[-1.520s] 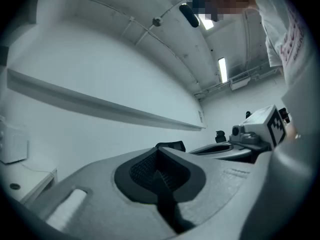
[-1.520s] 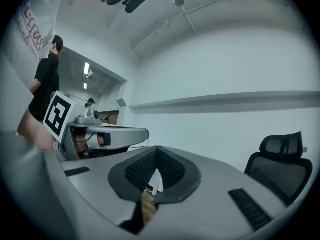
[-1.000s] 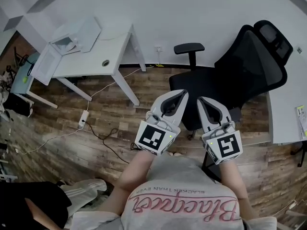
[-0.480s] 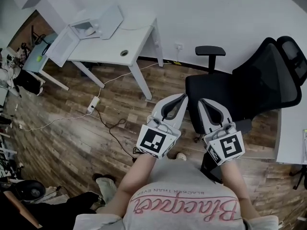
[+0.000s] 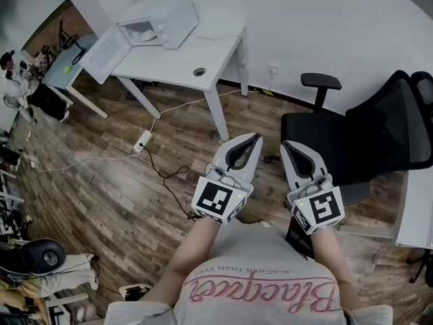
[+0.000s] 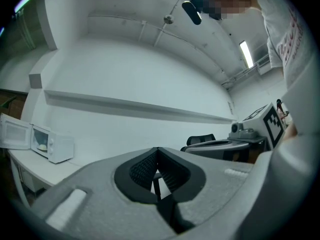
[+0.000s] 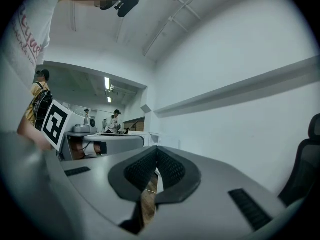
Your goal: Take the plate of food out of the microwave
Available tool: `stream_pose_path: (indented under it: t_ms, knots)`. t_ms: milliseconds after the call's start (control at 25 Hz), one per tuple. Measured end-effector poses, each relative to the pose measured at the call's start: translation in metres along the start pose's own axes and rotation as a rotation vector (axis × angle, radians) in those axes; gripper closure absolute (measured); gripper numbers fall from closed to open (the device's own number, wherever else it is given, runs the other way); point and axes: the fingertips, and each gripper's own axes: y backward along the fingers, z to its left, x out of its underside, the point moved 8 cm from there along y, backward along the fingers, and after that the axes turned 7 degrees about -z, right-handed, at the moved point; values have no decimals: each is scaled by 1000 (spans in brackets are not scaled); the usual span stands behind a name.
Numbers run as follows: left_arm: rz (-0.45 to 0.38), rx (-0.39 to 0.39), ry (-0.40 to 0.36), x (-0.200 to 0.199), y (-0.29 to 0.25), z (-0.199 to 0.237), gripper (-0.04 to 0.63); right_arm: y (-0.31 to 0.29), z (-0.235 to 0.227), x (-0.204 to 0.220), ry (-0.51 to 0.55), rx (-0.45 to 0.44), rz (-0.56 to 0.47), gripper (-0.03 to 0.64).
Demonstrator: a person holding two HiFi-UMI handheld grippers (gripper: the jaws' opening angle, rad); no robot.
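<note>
Barely started tbh: we've got left gripper [image 5: 255, 137] and right gripper [image 5: 286, 144] jaws shut tight on nothing, well apart from the desk [image 5: 218, 51] at 11 o'clock, where the open-doored microwave [image 5: 162, 24] apparently still holds the plate of food [image 6: 43, 145].

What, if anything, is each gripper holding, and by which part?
Nothing. The left gripper and the right gripper both have their jaws together and empty; the white microwave stands across the room, untouched.
</note>
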Motion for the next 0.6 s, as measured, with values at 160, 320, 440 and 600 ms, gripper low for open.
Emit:
stream_pose_path:
  t_ms: [160,320,440,600]
  knots:
    - [-7,-34,-6,-2,10,24,591,-24,13,0,8,-38,-3,604]
    - [-11,-76,-11,-6,24,47,591,-48,30,2,10,-88,-1,604]
    - [-8,-121,-11,-6,36,65,591,-66,42,5,6,-128,0,604]
    - [1,-186,-15,-7,55,88,591,-87,61,6,4,-177,1,604]
